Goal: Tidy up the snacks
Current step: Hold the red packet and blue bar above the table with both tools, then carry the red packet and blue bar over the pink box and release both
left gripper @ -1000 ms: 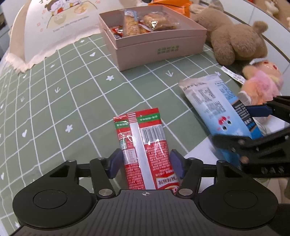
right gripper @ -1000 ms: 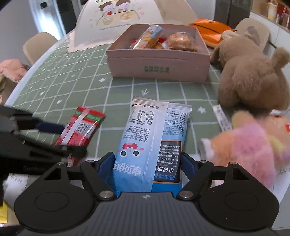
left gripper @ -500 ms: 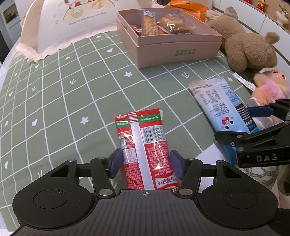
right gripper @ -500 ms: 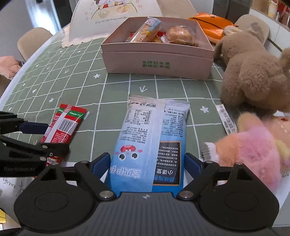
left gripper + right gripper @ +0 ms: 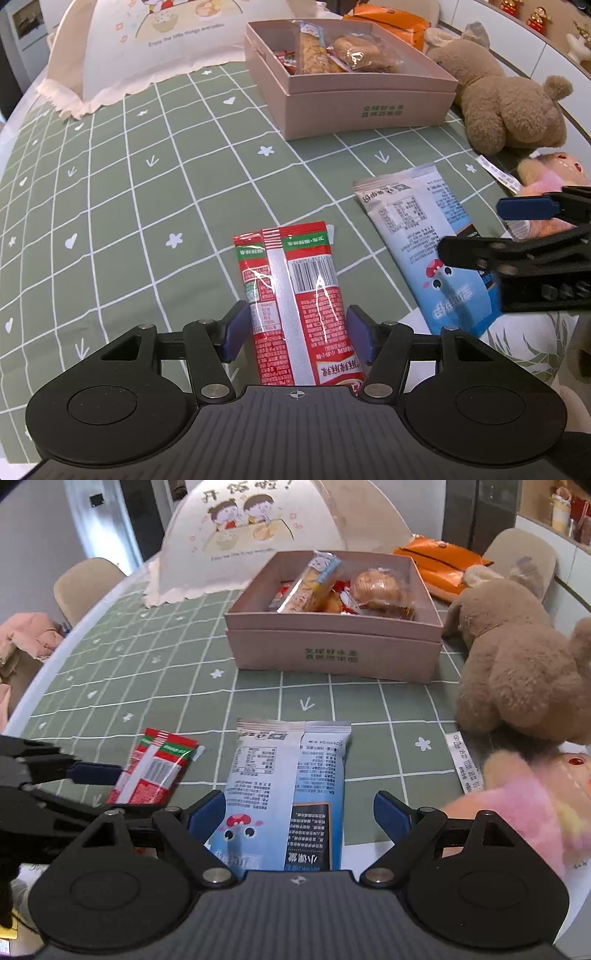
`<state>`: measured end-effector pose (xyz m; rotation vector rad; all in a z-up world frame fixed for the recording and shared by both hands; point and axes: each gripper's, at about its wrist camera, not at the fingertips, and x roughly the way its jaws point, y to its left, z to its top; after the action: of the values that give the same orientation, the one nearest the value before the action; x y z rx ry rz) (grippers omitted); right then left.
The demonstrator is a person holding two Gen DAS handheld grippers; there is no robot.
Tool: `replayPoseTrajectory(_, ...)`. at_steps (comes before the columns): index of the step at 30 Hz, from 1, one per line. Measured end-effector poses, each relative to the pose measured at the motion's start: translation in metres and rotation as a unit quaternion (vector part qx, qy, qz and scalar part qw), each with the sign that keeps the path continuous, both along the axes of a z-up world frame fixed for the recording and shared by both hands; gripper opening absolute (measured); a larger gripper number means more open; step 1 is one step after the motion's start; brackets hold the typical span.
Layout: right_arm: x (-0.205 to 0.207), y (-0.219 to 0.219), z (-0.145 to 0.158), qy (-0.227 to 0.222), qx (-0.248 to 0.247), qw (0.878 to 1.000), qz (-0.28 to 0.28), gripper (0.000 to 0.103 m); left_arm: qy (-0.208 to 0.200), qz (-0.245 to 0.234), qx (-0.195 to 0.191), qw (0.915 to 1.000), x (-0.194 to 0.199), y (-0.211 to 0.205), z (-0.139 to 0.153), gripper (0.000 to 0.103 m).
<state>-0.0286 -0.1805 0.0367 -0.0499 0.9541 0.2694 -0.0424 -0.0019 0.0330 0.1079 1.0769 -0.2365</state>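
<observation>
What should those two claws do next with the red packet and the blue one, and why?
Probably close each claw on its packet. The left claw straddles the red packet, the right claw the blue packet, and gaps show beside the blue pads, so neither seems gripped yet. Both packets lie on the green tablecloth, while the pink box ahead already holds other snacks.

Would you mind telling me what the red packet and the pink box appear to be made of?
Red packet: glossy plastic film, probably; it shows bright glare streaks, a crimped top seal and a silvery back seam.
Pink box: matte cardboard, likely; flat stiff walls, crisp edges, no shine, green printed text.
</observation>
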Motion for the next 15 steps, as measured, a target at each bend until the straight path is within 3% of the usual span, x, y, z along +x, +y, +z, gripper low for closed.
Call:
replayPoseTrajectory(9, 0.024, 0.027, -0.022, 0.023, -0.036, 0.999, -0.001, 0.091, -0.003, -0.001, -0.002, 1.0000, -0.001, 0.001, 0.000, 0.064)
replayPoseTrajectory(13, 0.011, 0.030, -0.018, 0.014, -0.051, 0.998, 0.025, 0.078, -0.004, -0.002, -0.002, 1.0000, -0.002, 0.001, 0.000, 0.064)
replayPoseTrajectory(15, 0.005, 0.025, -0.010, 0.009, -0.046, 0.999, 0.026, 0.076, -0.004, -0.003, -0.002, 1.0000, -0.002, 0.001, 0.000, 0.064)
